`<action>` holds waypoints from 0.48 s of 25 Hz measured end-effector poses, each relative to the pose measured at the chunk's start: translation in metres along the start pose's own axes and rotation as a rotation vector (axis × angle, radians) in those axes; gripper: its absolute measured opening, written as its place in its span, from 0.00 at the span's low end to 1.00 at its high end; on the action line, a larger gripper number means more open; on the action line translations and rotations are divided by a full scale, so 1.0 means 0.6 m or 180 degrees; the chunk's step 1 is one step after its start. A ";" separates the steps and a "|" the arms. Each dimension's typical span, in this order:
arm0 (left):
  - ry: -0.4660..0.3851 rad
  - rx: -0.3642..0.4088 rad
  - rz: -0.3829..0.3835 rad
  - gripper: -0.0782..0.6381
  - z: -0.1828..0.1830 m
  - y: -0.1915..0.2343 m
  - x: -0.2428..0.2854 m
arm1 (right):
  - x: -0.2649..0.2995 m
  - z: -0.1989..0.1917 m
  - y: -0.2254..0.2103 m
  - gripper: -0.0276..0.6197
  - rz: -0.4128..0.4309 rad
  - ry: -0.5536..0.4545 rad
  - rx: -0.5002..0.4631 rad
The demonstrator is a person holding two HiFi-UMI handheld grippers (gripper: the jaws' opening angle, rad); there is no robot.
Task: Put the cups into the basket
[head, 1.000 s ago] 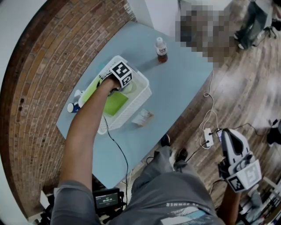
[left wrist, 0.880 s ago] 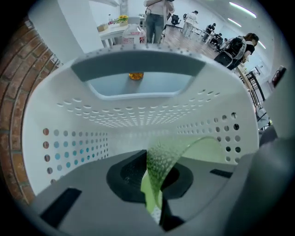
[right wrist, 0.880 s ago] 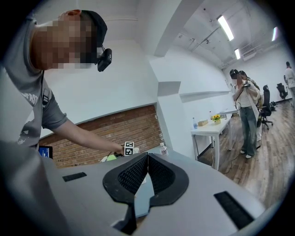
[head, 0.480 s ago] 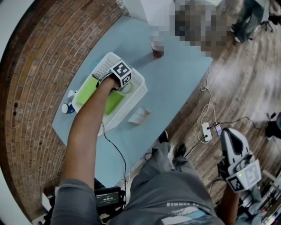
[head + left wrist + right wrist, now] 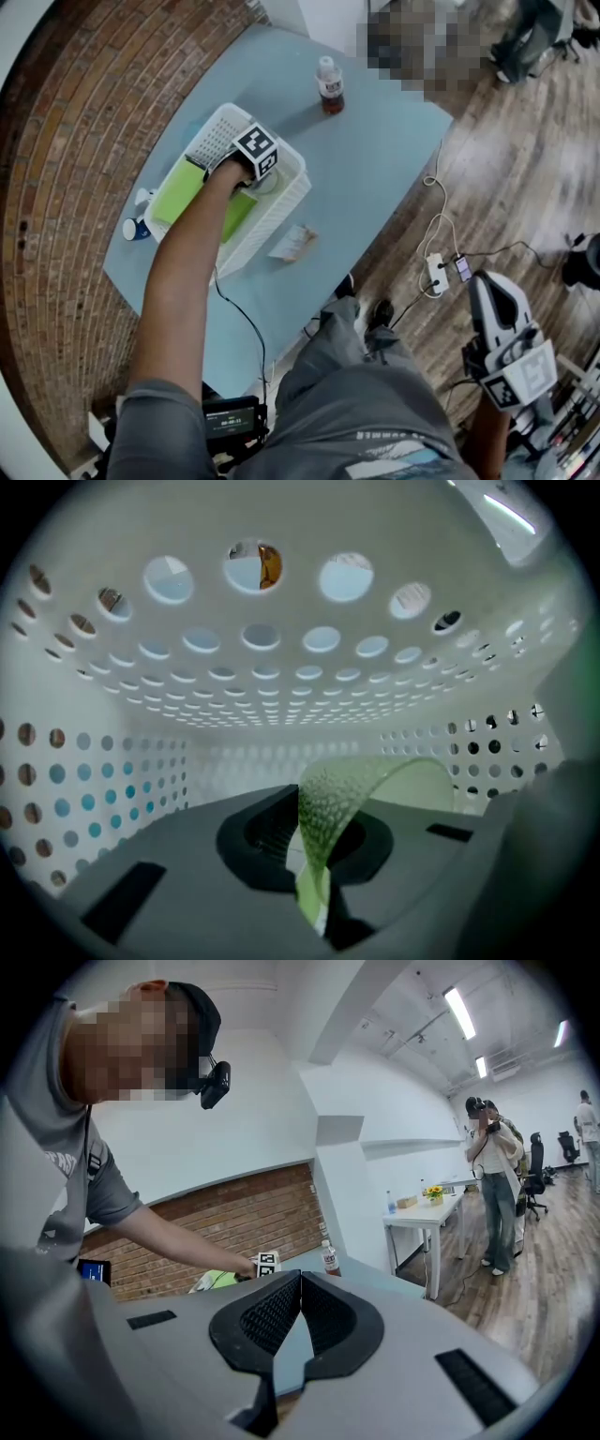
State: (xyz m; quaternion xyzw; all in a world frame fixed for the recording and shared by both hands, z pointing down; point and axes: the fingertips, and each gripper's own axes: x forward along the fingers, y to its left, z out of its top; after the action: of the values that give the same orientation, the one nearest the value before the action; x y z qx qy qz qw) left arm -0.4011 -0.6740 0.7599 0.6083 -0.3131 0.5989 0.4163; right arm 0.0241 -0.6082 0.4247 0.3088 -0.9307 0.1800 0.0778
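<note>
Head view: a white perforated basket [image 5: 295,192] sits on the blue table [image 5: 375,169], with lime-green cups [image 5: 178,192] lying in its left part. The left gripper [image 5: 257,161] reaches into the basket's far right end. A bottle [image 5: 328,86] stands farther off. The right gripper [image 5: 511,352] hangs near right, over the wood floor.

Left gripper view: the jaws are clamped on the rim of a translucent green cup [image 5: 349,794] inside the basket.

Right gripper view: the jaws are pressed together, with nothing between them.
</note>
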 end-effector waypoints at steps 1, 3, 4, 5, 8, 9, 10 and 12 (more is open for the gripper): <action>-0.0008 -0.0003 -0.0012 0.13 0.001 0.000 0.003 | 0.001 -0.001 0.001 0.06 -0.0001 0.0011 -0.0007; -0.0031 -0.0009 -0.0038 0.13 0.003 0.000 0.008 | 0.003 -0.003 0.002 0.06 -0.0005 0.0026 -0.0022; -0.0043 -0.0016 -0.0053 0.13 0.004 0.000 0.010 | 0.005 -0.004 0.003 0.06 -0.0007 0.0030 -0.0023; -0.0057 -0.0030 -0.0072 0.13 0.004 -0.001 0.012 | 0.006 -0.005 0.004 0.06 -0.0010 0.0036 -0.0024; -0.0155 -0.0118 -0.0167 0.13 0.005 -0.008 0.020 | 0.008 -0.009 0.007 0.06 -0.0005 0.0059 -0.0027; -0.0199 -0.0152 -0.0192 0.13 0.006 -0.010 0.023 | 0.008 -0.011 0.007 0.06 0.0002 0.0065 -0.0021; -0.0240 -0.0178 -0.0200 0.13 0.006 -0.010 0.025 | 0.007 -0.014 0.007 0.06 0.0011 0.0073 -0.0009; -0.0306 -0.0202 -0.0181 0.13 0.004 -0.007 0.028 | 0.007 -0.016 0.008 0.06 0.0026 0.0087 -0.0001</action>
State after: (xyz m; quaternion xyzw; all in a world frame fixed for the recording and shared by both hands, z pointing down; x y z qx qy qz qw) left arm -0.3951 -0.6723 0.7763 0.6314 -0.3342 0.5467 0.4367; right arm 0.0180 -0.6030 0.4333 0.3024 -0.9309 0.1844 0.0898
